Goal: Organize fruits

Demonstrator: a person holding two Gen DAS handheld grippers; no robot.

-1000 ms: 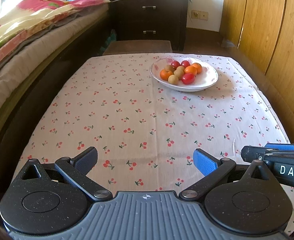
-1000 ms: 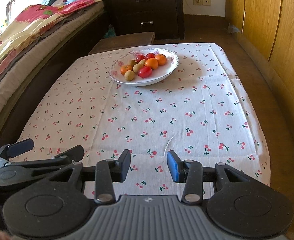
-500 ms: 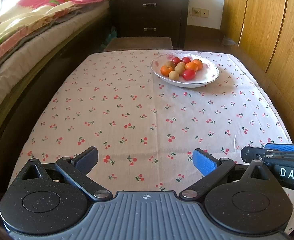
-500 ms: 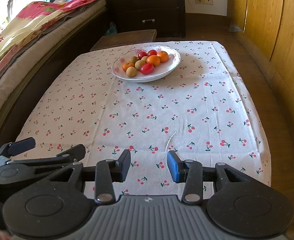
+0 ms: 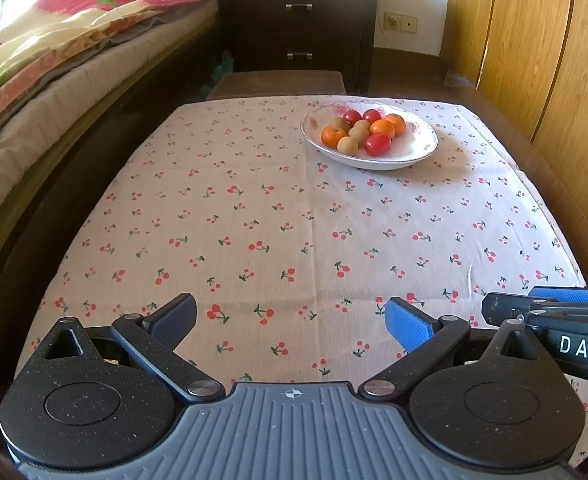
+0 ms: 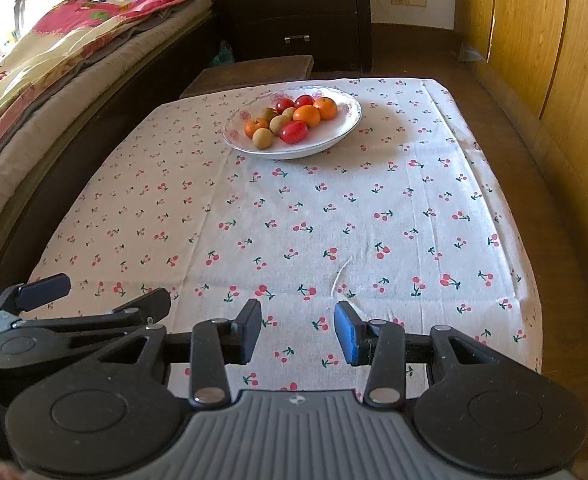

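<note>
A white plate [image 5: 417,148] [image 6: 333,130] stands at the far side of the cherry-print table. It holds several fruits: oranges [image 5: 381,128] [image 6: 306,115], red tomatoes [image 5: 377,144] [image 6: 294,131] and brownish round fruits [image 5: 347,145] [image 6: 262,137]. My left gripper [image 5: 290,320] is open and empty over the table's near edge. My right gripper [image 6: 297,330] is open and empty, also at the near edge, beside the left one. Both are far from the plate.
A bed with a colourful blanket [image 5: 54,40] runs along the left. A dark drawer chest [image 5: 301,28] and a low stool [image 5: 274,84] stand behind the table. Wooden wardrobe doors [image 5: 533,60] line the right. The tablecloth [image 5: 274,220] covers the whole top.
Both grippers have drawn back and risen slightly, so the plate looks farther away. Their jaws have stayed open.
</note>
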